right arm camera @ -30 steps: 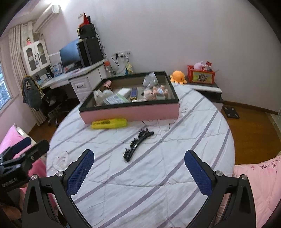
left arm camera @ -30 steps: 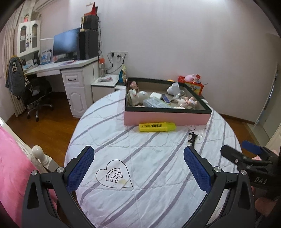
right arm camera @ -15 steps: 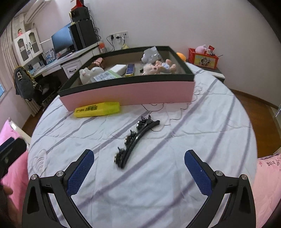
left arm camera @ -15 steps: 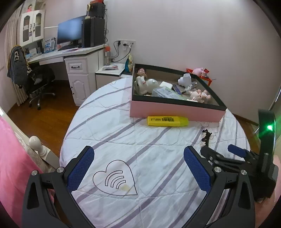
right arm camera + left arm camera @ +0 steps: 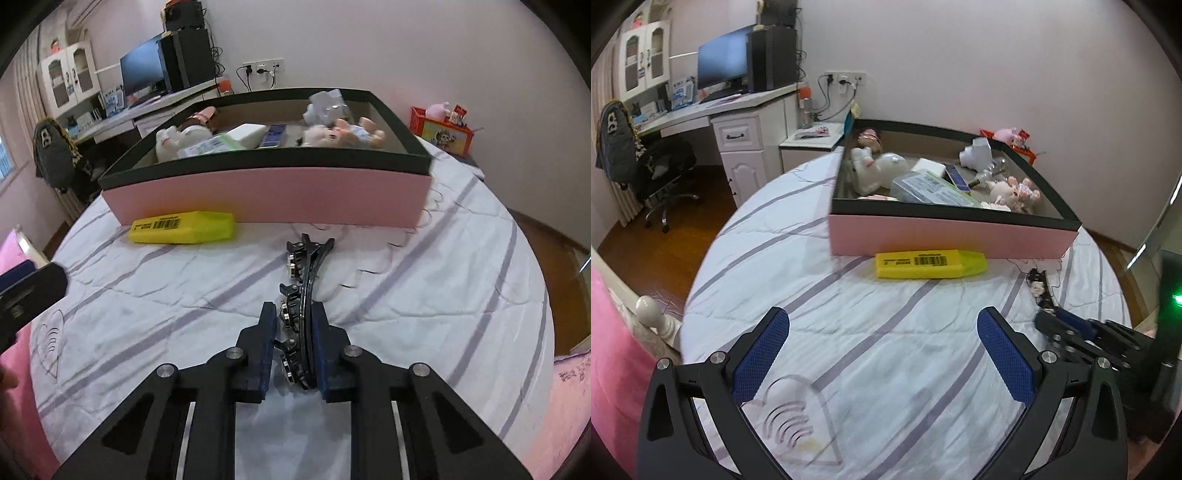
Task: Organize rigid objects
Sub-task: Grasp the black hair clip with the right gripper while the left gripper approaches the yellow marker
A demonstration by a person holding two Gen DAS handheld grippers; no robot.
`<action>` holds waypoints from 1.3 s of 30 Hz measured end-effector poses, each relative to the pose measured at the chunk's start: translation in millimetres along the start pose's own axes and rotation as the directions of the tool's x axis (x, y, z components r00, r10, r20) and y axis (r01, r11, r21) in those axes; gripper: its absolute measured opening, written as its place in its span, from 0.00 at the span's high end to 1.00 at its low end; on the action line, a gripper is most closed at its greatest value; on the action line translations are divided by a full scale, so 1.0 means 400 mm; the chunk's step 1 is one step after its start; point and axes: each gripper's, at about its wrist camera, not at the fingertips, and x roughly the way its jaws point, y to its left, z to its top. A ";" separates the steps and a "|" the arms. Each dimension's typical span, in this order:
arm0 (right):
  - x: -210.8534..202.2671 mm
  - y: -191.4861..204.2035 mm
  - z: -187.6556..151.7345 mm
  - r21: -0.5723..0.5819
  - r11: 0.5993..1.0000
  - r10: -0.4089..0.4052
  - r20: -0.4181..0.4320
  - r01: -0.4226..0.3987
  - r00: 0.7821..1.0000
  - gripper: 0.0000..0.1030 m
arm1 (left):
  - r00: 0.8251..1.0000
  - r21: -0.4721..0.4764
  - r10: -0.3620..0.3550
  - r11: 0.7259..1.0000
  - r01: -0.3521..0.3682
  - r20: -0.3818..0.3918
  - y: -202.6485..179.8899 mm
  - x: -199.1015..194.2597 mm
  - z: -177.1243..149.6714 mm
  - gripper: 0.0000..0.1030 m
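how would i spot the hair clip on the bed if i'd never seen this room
Find the pink box on the striped bedspread. In front of it, right of the yellow case, lies the black hair clip, pinched in the right gripper: long, thin, curved, studded.

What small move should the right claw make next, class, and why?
Probably lift. The right claw has just been closing and is now shut on the black jewelled hair clip, which lies on the striped bedspread. The pink black-rimmed box beyond has raised walls, so the clip likely needs height before going in.
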 end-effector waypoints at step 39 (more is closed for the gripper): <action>0.009 -0.064 -0.006 0.042 0.995 0.085 0.012 -0.086 0.996 0.81 | 0.992 -0.138 -0.043 0.990 0.026 -0.121 -0.071 0.229 0.090 0.00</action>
